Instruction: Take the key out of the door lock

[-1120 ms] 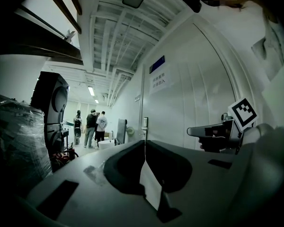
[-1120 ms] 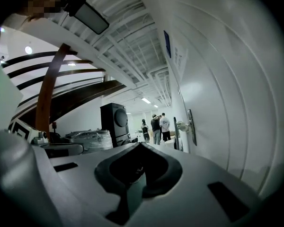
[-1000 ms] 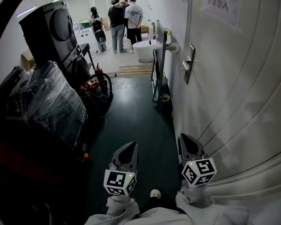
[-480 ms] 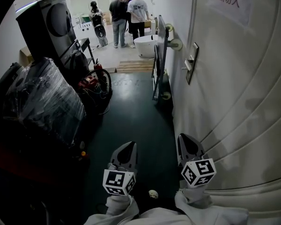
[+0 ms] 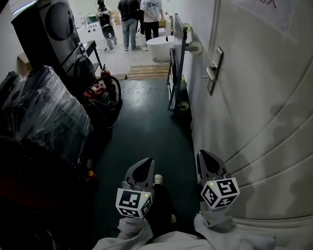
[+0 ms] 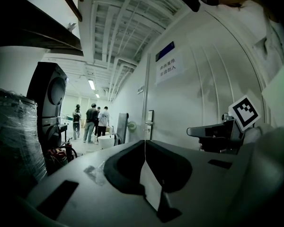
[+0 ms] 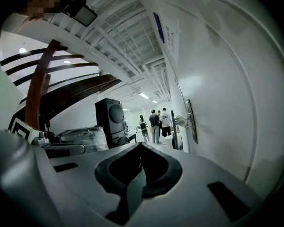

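Note:
The door (image 5: 261, 103) runs along my right, and its dark lock plate (image 5: 213, 71) with a small handle sits well ahead of both grippers. It also shows as the lock plate (image 6: 150, 117) in the left gripper view and the lock plate (image 7: 191, 121) in the right gripper view. No key can be made out at this distance. My left gripper (image 5: 145, 163) is held low over the dark floor, its jaws shut and empty. The right gripper (image 5: 206, 154) is beside it, close to the door face, also shut on nothing.
A narrow dark-floored corridor (image 5: 146, 124) leads ahead. On the left stand a black stacked machine (image 5: 47, 27) and a plastic-wrapped load (image 5: 47, 116) with cables. A metal rack (image 5: 175, 61) leans by the wall past the lock. Several people (image 5: 138, 14) stand far off near a white tub (image 5: 157, 48). My shoe (image 5: 158, 179) shows between the grippers.
The view has crept forward along the corridor, and a leg and shoe have swung in between the grippers. Both grippers keep the same shut pose.

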The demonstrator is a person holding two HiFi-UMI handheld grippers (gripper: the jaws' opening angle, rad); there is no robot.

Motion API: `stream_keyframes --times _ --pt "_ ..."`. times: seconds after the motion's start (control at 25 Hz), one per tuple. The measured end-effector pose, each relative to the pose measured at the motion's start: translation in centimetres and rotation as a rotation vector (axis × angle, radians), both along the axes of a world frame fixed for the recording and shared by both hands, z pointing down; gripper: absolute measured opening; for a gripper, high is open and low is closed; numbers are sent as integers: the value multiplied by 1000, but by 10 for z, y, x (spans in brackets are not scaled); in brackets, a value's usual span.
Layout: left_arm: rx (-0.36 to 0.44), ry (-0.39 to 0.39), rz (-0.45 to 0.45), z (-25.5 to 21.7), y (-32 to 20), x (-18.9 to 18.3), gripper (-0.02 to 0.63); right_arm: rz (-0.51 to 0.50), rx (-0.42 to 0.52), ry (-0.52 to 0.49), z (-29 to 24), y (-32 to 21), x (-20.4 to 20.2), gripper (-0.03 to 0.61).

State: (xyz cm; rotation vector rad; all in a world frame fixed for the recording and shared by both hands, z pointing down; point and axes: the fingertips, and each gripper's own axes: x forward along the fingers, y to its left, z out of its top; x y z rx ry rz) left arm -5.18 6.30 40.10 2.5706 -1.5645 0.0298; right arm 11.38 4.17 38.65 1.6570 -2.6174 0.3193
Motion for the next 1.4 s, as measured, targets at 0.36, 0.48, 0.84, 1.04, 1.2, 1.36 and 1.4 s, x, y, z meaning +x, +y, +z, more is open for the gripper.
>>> stream_keyframes --times 0.36,0.48,0.84,1.04,1.2,1.36,1.4 --pt "8 6 50 -6 -97 -14 14 49 0 11 -6 -87 -14 52" --pt "9 10 77 -12 -138 -22 14 72 5 14 -13 -123 -22 52" --pt "35 11 181 -26 -254 -37 14 173 24 18 -24 -217 -36 52" --pt "44 14 238 -20 -293 -38 14 224 30 19 -18 -251 -38 52" --pt "20 25 252 -10 -311 -40 14 230 3 27 -8 -269 -43 52" --pt "15 22 261 1 -328 -37 14 236 -9 14 1 -288 -44 52" --pt "10 21 265 5 -332 -34 14 239 -15 7 5 -291 -43 52"
